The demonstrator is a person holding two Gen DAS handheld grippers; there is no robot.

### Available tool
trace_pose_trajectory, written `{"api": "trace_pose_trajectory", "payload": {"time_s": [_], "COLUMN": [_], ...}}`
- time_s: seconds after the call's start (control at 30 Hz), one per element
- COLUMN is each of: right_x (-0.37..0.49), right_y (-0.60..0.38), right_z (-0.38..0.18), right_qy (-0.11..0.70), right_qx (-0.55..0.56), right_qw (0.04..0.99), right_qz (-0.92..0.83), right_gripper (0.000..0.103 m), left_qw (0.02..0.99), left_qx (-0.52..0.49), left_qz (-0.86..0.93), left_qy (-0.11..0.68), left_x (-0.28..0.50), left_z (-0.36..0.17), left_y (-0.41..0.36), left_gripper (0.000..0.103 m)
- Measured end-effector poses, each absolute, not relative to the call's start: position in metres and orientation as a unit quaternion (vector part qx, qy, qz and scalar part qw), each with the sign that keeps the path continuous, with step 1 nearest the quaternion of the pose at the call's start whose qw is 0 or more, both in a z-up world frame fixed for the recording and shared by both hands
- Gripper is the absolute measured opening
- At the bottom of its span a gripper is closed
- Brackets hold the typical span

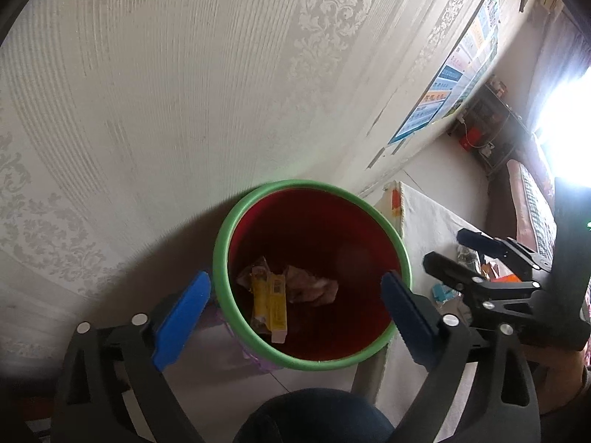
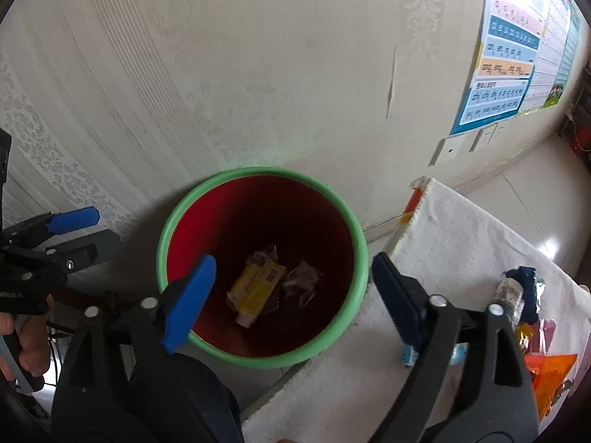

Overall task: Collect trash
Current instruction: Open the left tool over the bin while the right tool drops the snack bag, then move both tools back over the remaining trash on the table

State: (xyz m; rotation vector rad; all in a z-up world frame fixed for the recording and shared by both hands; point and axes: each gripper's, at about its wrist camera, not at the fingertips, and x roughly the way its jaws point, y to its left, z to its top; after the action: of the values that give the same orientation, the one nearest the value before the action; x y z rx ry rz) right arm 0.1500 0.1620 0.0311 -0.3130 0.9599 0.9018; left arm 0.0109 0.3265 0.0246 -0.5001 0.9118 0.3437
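A red bin with a green rim (image 1: pixel 221 243) (image 2: pixel 162 243) stands on the floor against the wall. In it lie a yellow box (image 1: pixel 275 304) (image 2: pixel 258 286) and crumpled wrappers (image 1: pixel 310 286) (image 2: pixel 301 280). My left gripper (image 1: pixel 295 313) hangs open and empty over the bin's mouth; it also shows in the right wrist view (image 2: pixel 88 230). My right gripper (image 2: pixel 291 302) is open and empty above the bin's right side; it also shows in the left wrist view (image 1: pixel 443 247). More trash lies on the white cloth: an orange wrapper (image 2: pixel 550 373) and a dark blue wrapper (image 2: pixel 524 288).
A table under a white cloth (image 2: pixel 454 229) (image 1: pixel 424 217) stands right of the bin. Pale patterned wallpaper (image 1: pixel 184 92) is behind it, with a poster (image 2: pixel 506 55). My dark-trousered knee (image 1: pixel 314 421) is below the bin. A shelf (image 1: pixel 491 122) stands far right.
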Motion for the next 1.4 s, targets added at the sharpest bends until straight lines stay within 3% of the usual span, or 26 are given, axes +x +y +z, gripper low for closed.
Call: {"api": "trace_pose_trajectory", "payload": {"time_s": [0.2, 0.8, 1.4], "right_x": [0.147, 0.151, 0.174], "right_y": [0.134, -0.018, -0.169], "right_z": [0.045, 0.082, 0.066], "right_qy": [0.437, 0.413, 0.429], "right_qx": [-0.13, -0.075, -0.024], "right_qw": [0.792, 0.849, 0.876], "right_qz": [0.405, 0.322, 0.218], "right_gripper": [0.097, 0.098, 0.098], "left_qw": [0.86, 0.88, 0.884], "left_qx": [-0.227, -0.181, -0.129], "left_qz": [0.156, 0.089, -0.006], "left_qy": [0.43, 0.43, 0.448], "left_x": [0.005, 0.032, 0.094], "left_z": [0.035, 0.061, 0.064], "left_y": [0.309, 0.198, 0.078], "left_gripper": [0.093, 0.095, 0.095]}}
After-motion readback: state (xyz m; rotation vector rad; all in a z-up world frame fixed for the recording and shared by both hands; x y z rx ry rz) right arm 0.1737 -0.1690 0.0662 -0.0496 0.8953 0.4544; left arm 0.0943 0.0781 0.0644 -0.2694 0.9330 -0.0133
